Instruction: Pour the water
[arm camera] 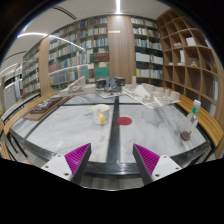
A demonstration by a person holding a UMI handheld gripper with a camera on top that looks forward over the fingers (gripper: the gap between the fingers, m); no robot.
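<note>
Gripper view: gripper [112, 160] is hovering above the table [60, 125], fingers spread apart and grasping nothing. A cup [100, 115] is standing beyond them, a bottle [194, 113] further right.

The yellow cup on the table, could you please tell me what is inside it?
The yellow cup stands on the table well beyond the open gripper. Only its outer wall shows; its inside is hidden, so any contents cannot be told.

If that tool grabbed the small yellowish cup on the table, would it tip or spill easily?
The small yellowish cup looks light, so a nudge might tip it. It stands upright on the smooth pale table, where it may slide. The tool is open, well short of it.
</note>
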